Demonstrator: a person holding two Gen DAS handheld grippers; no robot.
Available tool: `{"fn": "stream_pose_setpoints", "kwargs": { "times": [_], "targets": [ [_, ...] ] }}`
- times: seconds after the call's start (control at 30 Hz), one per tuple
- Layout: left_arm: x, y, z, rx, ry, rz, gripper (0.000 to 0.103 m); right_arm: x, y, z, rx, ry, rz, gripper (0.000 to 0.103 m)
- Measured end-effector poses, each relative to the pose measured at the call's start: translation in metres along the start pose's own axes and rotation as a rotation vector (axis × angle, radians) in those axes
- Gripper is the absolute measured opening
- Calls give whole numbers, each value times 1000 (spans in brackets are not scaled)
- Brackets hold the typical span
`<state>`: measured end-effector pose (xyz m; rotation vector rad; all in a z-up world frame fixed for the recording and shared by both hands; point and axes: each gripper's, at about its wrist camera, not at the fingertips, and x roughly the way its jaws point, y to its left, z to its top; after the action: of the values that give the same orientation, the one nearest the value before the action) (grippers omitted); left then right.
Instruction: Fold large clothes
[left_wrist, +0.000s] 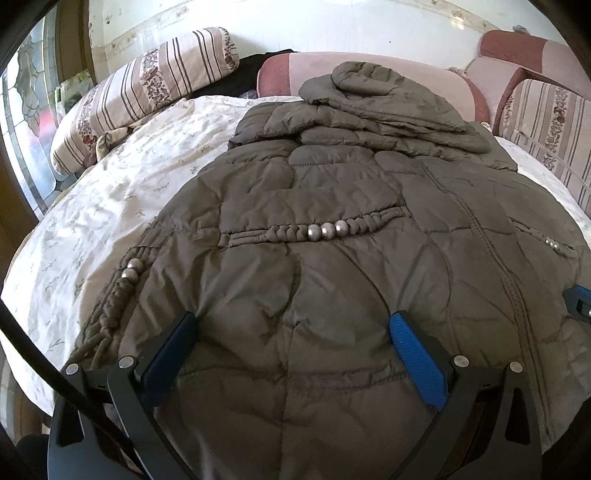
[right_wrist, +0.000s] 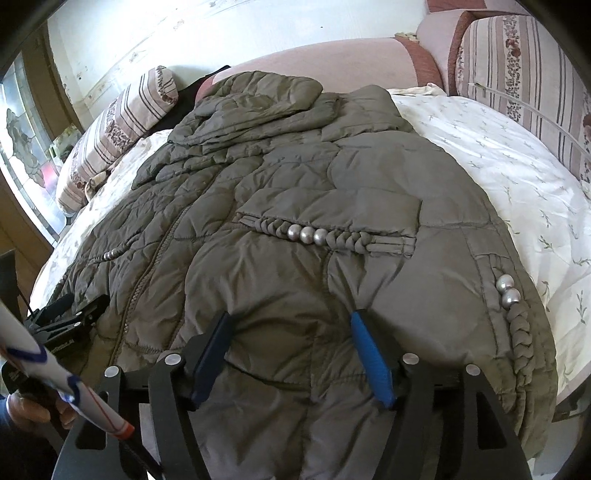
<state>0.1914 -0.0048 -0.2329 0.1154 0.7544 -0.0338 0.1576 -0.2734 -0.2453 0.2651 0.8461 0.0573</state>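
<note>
Left gripper (left_wrist: 291, 325) and right gripper (right_wrist: 290, 321) angled down — spread wide, over jacket (left_wrist: 332, 229)

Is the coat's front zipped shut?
Yes, in the right wrist view the coat lies flat on the bed with its zip closed along the front.

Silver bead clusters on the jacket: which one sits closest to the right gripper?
The pair of beads on the braided cord at the jacket's right edge, just beyond the right gripper. The three-bead row on the pocket lies farther up.

daylight from window (left_wrist: 26, 122) at left | sharp | fisheye-bent, dark corners
</note>
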Motion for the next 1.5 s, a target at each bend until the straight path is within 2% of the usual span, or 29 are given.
{"fn": "stream_pose_setpoints", "kwargs": {
  "times": [0.2, 0.3, 0.43, 0.5, 0.6, 0.67, 0.7, 0.77, 0.83, 0.93, 1.03, 1.17, 1.2, 1.33, 1.43, 1.5],
  "targets": [
    [-18, 9, -13, -3, -10, 8, 103, -9, 1, -7, -20, 7, 37, 75],
    [-27, 14, -17, 19, 14, 5, 103, -17, 4, -14, -31, -1, 31, 75],
    [-48, 37, -15, -53, -14, -26, 103, -31, 5, -21, -42, -15, 55, 75],
    [-59, 61, -11, -119, -39, -36, 103, -45, 1, -23, -42, -42, 112, 75],
    [-65, 107, -5, -240, -43, -24, 101, -69, -18, -16, 3, -129, 114, 75],
    [-60, 139, -3, -328, -31, -16, 91, -82, -40, -4, 79, -190, 106, 75],
    [-54, 157, -3, -384, -6, -35, 88, -86, -55, 3, 136, -223, 92, 75],
    [-38, 183, -6, -516, 56, -167, 80, -86, -85, 16, 240, -251, 44, 75],
    [-30, 192, -8, -562, 72, -221, 78, -75, -116, 22, 342, -228, 16, 75],
    [-24, 191, -9, -584, 54, -305, 75, -65, -146, 10, 499, -199, 46, 75],
    [-18, 182, -5, -574, 47, -344, 74, -54, -163, 4, 583, -161, 78, 75],
    [5, 175, -2, -589, 122, -380, 74, -47, -173, -3, 645, -129, 113, 75],
    [9, 173, -5, -602, 143, -377, 74, -46, -173, -4, 651, -129, 117, 75],
    [4, 165, -11, -579, 143, -378, 73, -46, -167, -11, 652, -119, 146, 75],
    [-4, 153, -19, -549, 141, -370, 73, -45, -152, -19, 642, -91, 192, 75],
    [-9, 147, -25, -554, 144, -390, 73, -46, -139, -23, 618, -84, 205, 76]
  ]
}}
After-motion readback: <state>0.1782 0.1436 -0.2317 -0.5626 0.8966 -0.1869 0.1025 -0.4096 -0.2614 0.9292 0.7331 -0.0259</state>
